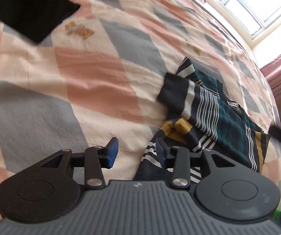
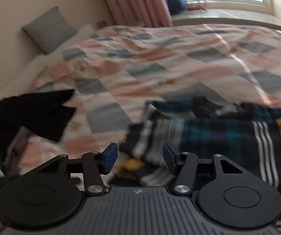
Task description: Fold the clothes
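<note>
Both the left gripper (image 1: 136, 152) and right gripper (image 2: 139, 159) hang spread, empty, over the crumpled striped shirt (image 1: 224, 117) on the bed (image 1: 81, 78)

Soft, wrinkled cloth quilt (image 1: 93, 74) on the bed; striped knit shirt (image 1: 218, 115), matt; black matt plastic left gripper (image 1: 136, 150) with shiny metal rivets, blue rubbery pads (image 1: 112, 152)
</note>
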`<state>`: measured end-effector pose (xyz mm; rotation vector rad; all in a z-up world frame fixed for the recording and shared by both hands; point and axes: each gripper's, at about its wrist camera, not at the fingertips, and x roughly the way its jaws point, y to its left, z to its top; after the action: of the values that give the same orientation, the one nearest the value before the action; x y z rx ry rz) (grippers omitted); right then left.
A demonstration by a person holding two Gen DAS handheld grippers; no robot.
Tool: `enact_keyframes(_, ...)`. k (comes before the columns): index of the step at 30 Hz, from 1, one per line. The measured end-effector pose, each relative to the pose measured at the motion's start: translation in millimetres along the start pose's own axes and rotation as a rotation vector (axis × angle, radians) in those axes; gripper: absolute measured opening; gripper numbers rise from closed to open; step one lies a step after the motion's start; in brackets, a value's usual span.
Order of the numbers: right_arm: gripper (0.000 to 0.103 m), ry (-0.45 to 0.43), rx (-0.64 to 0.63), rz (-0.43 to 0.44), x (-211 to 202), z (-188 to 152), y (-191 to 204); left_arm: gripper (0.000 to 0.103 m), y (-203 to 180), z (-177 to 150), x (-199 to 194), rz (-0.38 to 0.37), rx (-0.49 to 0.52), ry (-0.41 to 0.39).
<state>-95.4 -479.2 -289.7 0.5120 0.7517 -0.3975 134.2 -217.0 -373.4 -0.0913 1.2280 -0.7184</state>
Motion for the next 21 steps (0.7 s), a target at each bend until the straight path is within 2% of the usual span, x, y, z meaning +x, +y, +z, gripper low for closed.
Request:
enact_keyframes(1, 0.054, 0.027, 0.022, -0.073, -10.2, -11.4, -29.6, 0.04, 1.2, 2.6, 6.8, -0.018, -0.019, 0.011)
enact_keyframes(3, 0.054, 0.075, 0.06, -0.23, -20.8, -44.6, -71.8, 0.054, -2.4, 5.7, 23.7, -0.061, -0.057, 0.027)
enact_keyframes(5, 0.054, 0.102, 0.023, -0.379, -28.8, -80.9, -102.6, 0.057, -8.7, 14.3, 42.5, -0.102, -0.094, 0.035)
enact_keyframes(7, 0.054, 0.107, -0.057, -0.494, -33.2, -100.6, -125.0, 0.059, -17.6, 26.1, 63.7, -0.134, -0.135, 0.048)
enact_keyframes(9, 0.054, 0.104, -0.17, -0.573, -33.6, -109.1, -138.5, 0.063, -24.6, 37.5, 86.0, -0.152, -0.182, 0.053)
enact_keyframes(13, 0.054, 0.117, -0.441, -0.628, -15.9, -121.7, -143.7, 0.063, -28.0, 51.6, 122.6, -0.173, -0.295, 0.07)
enact_keyframes(14, 0.053, 0.127, -0.505, -0.639, -9.1, -125.7, -143.1, 0.061, -28.4, 52.0, 127.8, -0.172, -0.313, 0.071)
enact_keyframes(16, 0.05, 0.139, -0.627, -0.661, 2.1, -134.7, -143.5, 0.048, -30.0, 52.6, 137.1, -0.168, -0.34, 0.074)
enact_keyframes(17, 0.039, 0.142, -0.683, -0.671, 9.1, -137.5, -143.3, 0.029, -33.3, 52.4, 137.8, -0.168, -0.327, 0.073)
enact_keyframes(18, 0.025, 0.138, -0.738, -0.69, 16.4, -138.9, -142.5, 0.021, -37.8, 51.9, 136.2, -0.172, -0.303, 0.064)
enact_keyframes(20, 0.009, 0.12, -0.8, -0.729, 20.6, -140.7, -144.5, 0.017, -48.9, 51.1, 127.7, -0.165, -0.224, 0.028)
enact_keyframes(21, 0.006, 0.104, -0.787, -0.72, 17.8, -139.7, -147.7, 0.016, -54.4, 50.2, 121.8, -0.161, -0.173, 0.007)
